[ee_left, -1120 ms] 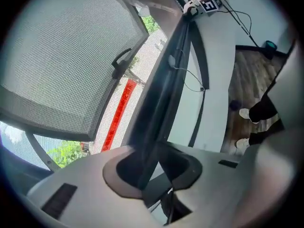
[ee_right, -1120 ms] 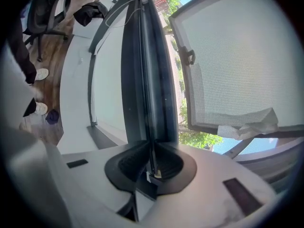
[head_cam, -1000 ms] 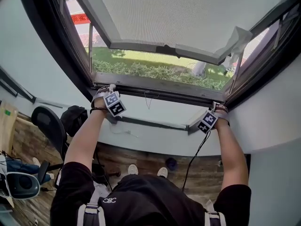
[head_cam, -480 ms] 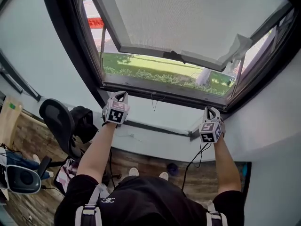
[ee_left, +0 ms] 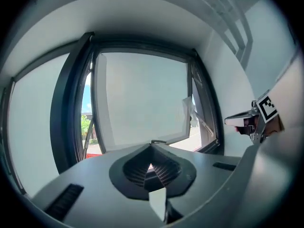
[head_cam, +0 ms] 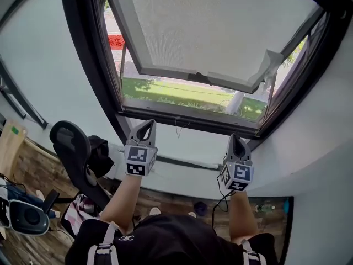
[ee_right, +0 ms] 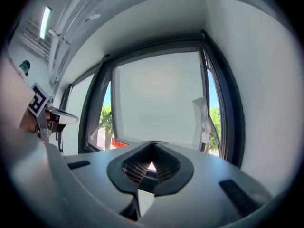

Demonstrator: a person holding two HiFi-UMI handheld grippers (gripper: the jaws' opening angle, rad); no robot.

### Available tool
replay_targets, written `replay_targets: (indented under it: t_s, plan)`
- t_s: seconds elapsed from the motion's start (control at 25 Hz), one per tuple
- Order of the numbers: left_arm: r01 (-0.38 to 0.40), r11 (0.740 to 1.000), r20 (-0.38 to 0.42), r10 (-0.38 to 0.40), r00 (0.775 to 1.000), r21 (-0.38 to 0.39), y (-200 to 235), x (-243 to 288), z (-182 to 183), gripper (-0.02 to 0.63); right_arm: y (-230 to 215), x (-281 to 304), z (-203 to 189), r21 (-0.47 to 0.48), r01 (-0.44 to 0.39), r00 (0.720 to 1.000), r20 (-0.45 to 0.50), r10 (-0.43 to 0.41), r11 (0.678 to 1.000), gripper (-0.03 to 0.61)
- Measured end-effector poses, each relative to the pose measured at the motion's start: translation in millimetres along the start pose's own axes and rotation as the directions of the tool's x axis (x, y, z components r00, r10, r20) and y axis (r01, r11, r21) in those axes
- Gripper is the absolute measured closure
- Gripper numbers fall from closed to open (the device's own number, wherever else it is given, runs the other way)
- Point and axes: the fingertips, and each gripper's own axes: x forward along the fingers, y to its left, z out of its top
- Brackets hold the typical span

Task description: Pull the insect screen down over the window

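The insect screen (head_cam: 220,26) is a grey mesh that covers the upper part of the dark-framed window. Its grey bottom bar (head_cam: 182,75) hangs above the open gap over the lower frame (head_cam: 187,120). My left gripper (head_cam: 148,125) and right gripper (head_cam: 234,139) point level at the window below that bar and touch nothing. The jaws of both have just closed and are shut with nothing between them. The screen (ee_left: 142,99) fills the left gripper view beyond the left gripper (ee_left: 151,146). In the right gripper view the screen (ee_right: 156,99) stands beyond the right gripper (ee_right: 152,144).
A crumpled white scrap (head_cam: 270,62) hangs at the bar's right corner. A thin cord (head_cam: 177,127) dangles from the lower frame. On the wooden floor below are a black office chair (head_cam: 69,142) at left and a bottle (head_cam: 270,207) at right. White wall flanks the window.
Both grippers have left the window's lower frame, risen and rolled upright. Their jaws have gone from open to shut. The window has shifted in the head view.
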Motion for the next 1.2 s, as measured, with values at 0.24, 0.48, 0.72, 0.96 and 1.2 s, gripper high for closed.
replay_targets:
  t_s: [0.24,0.48,0.72,0.96,1.2]
  plan:
    - [0.008,1.000,0.014,-0.008,1.000,-0.029,-21,-50,-9,0.614,23,-37,0,0.035,-0.012,1.000,0.009,0.011,0.999,0.574]
    - [0.011,0.998,-0.006,-0.012,1.000,-0.061,-30,-56,-26,0.614,29,-39,-10,0.042,-0.033,0.999,-0.012,0.034,0.999,0.575]
    - [0.006,0.998,-0.015,-0.007,1.000,-0.066,-28,-51,-21,0.614,32,-37,-13,0.046,-0.053,0.998,-0.018,0.054,0.998,0.575]
    - [0.020,0.999,-0.001,-0.020,1.000,-0.051,-35,-49,-14,0.614,37,-42,-4,0.082,-0.077,0.997,-0.003,0.078,0.994,0.575]
    - [0.057,0.998,0.034,-0.056,0.998,-0.040,-45,-44,-8,0.614,33,-43,0,0.072,-0.066,0.998,0.007,0.065,0.995,0.575]
